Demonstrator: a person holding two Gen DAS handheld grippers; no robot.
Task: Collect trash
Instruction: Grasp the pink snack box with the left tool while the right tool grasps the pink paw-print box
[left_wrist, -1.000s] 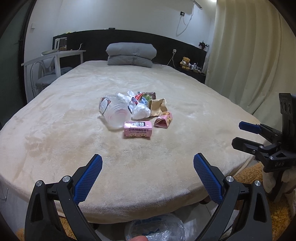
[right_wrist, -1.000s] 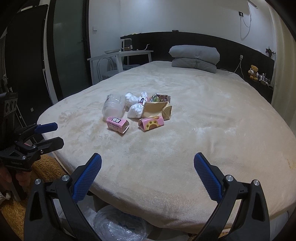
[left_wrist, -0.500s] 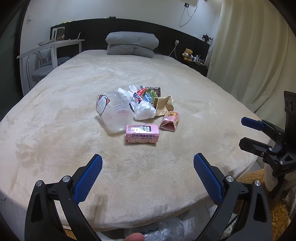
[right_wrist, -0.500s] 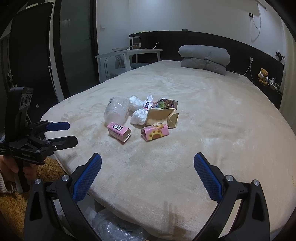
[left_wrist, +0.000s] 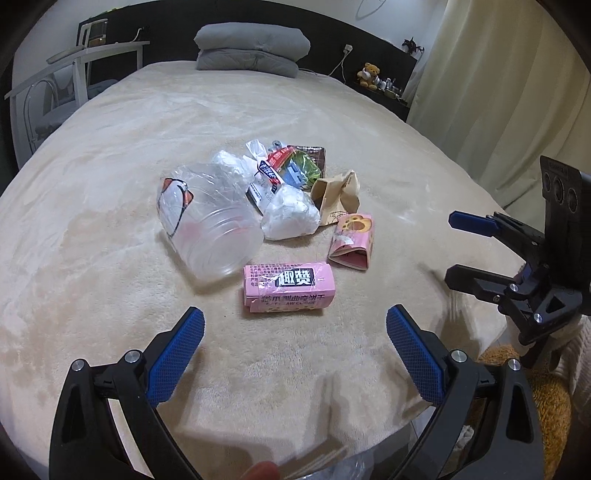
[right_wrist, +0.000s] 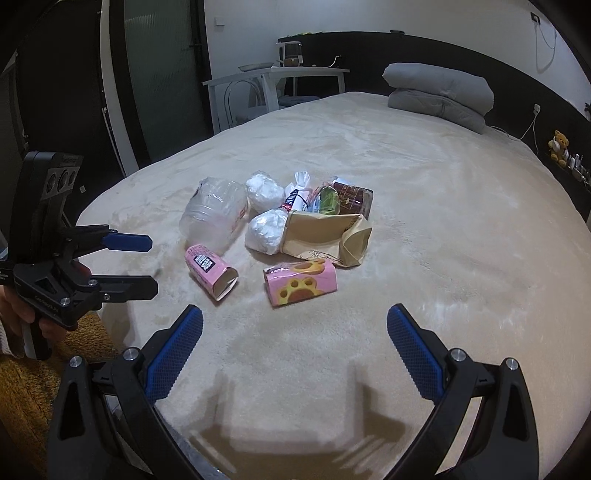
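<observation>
A heap of trash lies mid-bed: a clear plastic container (left_wrist: 210, 221) on its side, a pink snack box (left_wrist: 288, 288), a pink paw-print box (left_wrist: 352, 240), a brown paper bag (left_wrist: 334, 197), white plastic wads (left_wrist: 290, 218) and coloured wrappers (left_wrist: 295, 166). My left gripper (left_wrist: 295, 345) stands open just short of the pink snack box, empty. My right gripper (right_wrist: 295, 345) is open too, just short of the paw-print box (right_wrist: 301, 286). Each gripper shows in the other's view: the right one (left_wrist: 458, 247) at the bed's right edge, the left one (right_wrist: 142, 264) beside the snack box (right_wrist: 210, 271).
The beige bed cover (left_wrist: 110, 166) spreads all around the heap. Grey pillows (left_wrist: 251, 48) lie at the headboard. A white side table and chair (left_wrist: 74, 74) stand to the left, curtains (left_wrist: 498, 92) to the right. A clear plastic bag (left_wrist: 340, 469) shows below the bed's near edge.
Both grippers have moved forward over the bed towards the trash heap, which now looks larger and closer. Both stay open and empty.
</observation>
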